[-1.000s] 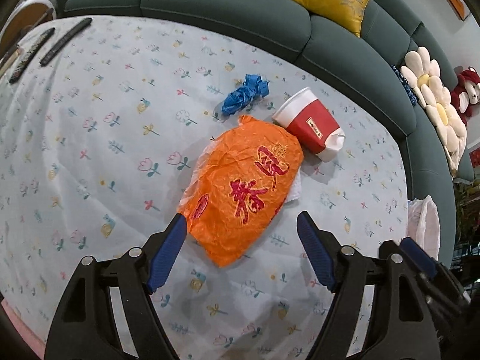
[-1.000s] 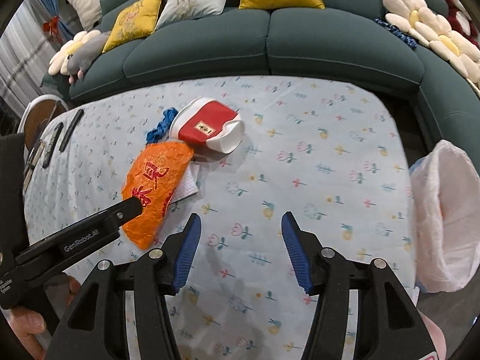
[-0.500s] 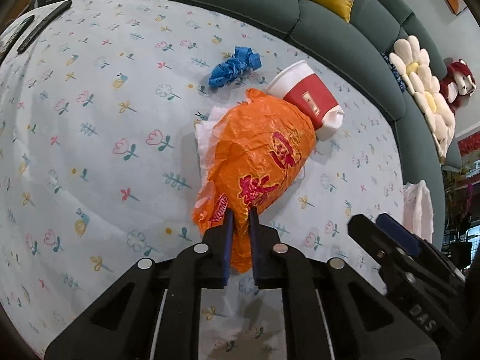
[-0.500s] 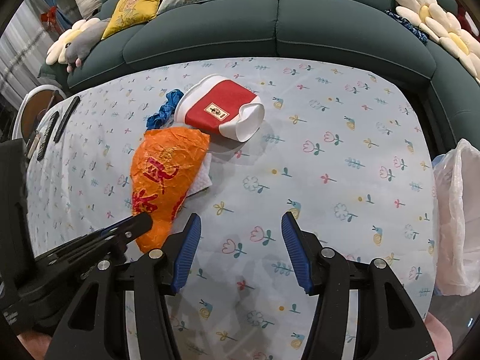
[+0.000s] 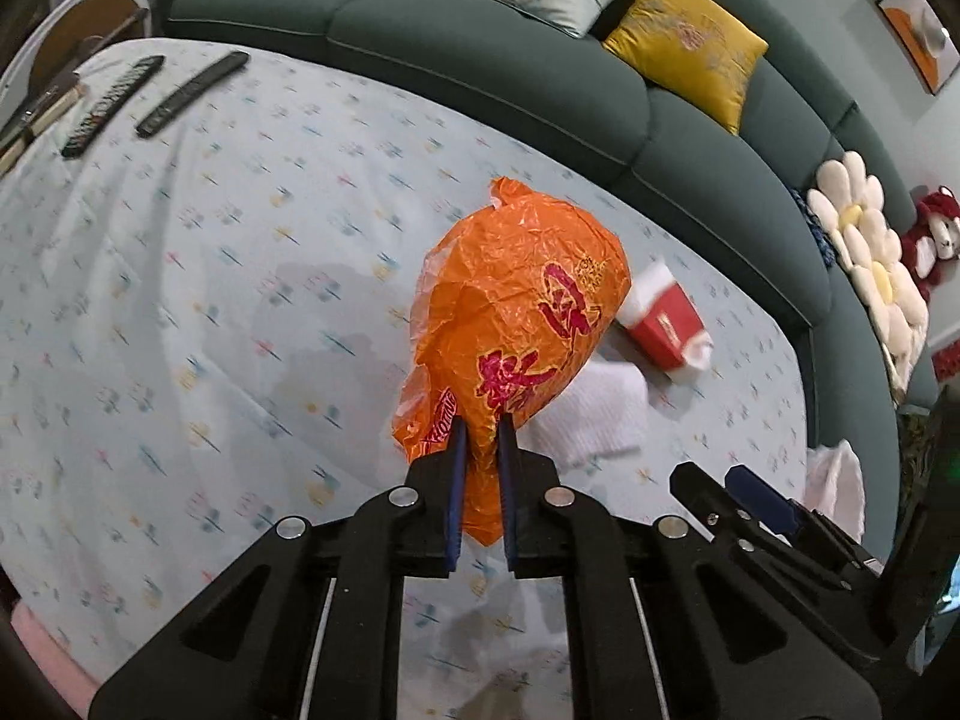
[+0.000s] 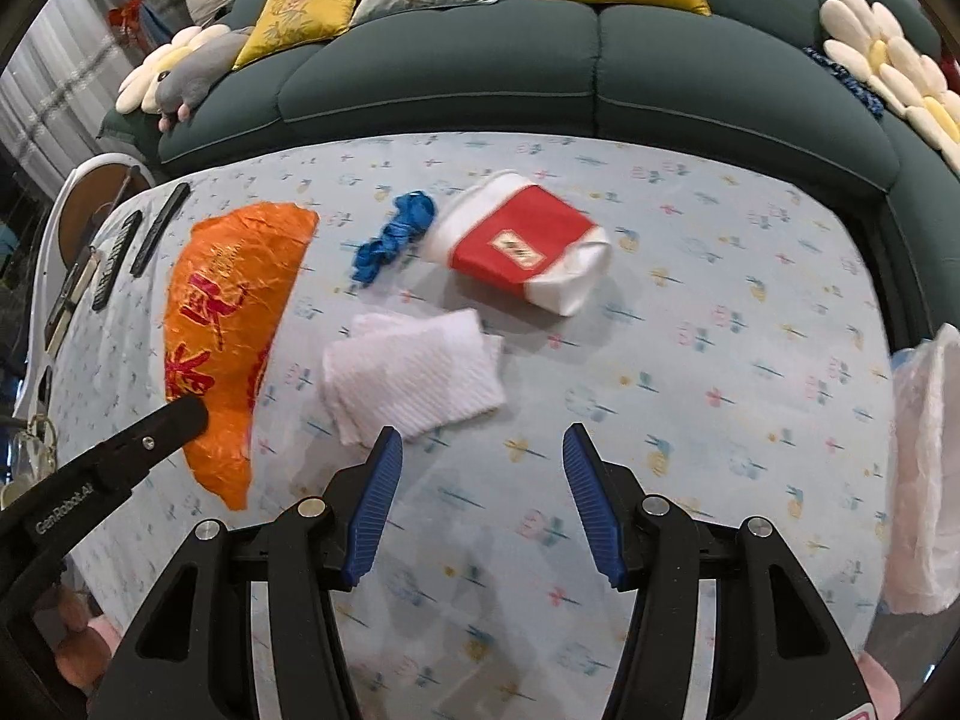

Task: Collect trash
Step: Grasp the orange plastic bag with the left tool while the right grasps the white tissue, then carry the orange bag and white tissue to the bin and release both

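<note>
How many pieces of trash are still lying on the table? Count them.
3: a white napkin just beyond the right gripper, a tipped red-and-white cup behind it, and a blue scrap left of the cup. More may be hidden.

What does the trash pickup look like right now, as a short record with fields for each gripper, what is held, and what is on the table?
left gripper: shut on orange plastic bag, lifted off the table
right gripper: open, empty, above the tablecloth
on table: white napkin, red and white paper cup on its side, blue crumpled glove
table edge: white bag
</note>
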`<state>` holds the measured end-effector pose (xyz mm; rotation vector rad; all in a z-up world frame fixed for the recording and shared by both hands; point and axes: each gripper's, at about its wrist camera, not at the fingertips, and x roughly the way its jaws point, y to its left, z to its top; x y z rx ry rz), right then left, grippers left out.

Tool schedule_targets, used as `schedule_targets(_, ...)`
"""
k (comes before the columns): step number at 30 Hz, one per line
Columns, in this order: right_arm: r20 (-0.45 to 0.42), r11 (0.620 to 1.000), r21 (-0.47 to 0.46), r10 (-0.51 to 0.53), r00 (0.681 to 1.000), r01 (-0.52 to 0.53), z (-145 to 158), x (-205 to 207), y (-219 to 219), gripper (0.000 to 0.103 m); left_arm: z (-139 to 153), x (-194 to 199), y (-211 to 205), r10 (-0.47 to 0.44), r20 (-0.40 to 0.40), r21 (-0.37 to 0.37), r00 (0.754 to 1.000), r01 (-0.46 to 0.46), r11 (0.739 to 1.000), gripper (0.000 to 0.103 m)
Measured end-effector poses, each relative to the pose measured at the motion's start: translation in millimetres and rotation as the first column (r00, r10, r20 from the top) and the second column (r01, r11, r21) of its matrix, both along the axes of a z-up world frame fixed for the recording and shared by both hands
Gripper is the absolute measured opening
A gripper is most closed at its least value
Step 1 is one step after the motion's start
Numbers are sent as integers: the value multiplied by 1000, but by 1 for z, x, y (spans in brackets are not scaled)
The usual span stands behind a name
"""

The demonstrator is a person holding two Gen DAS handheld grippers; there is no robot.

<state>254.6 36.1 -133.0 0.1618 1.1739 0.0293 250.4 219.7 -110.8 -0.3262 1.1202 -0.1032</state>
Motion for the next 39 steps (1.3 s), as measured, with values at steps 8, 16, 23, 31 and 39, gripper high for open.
schedule_targets(8, -42, 1000, 0, 23, 999, -23, -25, 40, 35, 55, -12, 17, 26, 34, -24, -7, 999, -34, 999, 10)
schedule_targets(16, -82, 999, -37, 17, 996, -20, -59, 51, 46, 67, -31, 24, 26, 30, -54, -20, 998, -31, 999, 10)
schedule_targets(23, -67, 988, -131, 78, 995, -86, -59, 38, 47, 36, -35, 15, 11, 10, -68, -17, 998, -11, 1000, 10)
schedule_targets(31, -92, 999, -37, 6, 996, -10, -45, 1, -4, 5, -19, -12, -25, -48, -54, 7, 997, 48, 999, 10)
schedule_targets(39, 6, 995, 25, -97, 995, 97, 0, -50, -66, 5, 9, -42, -86, -149, -13, 26, 989, 149, 988, 10)
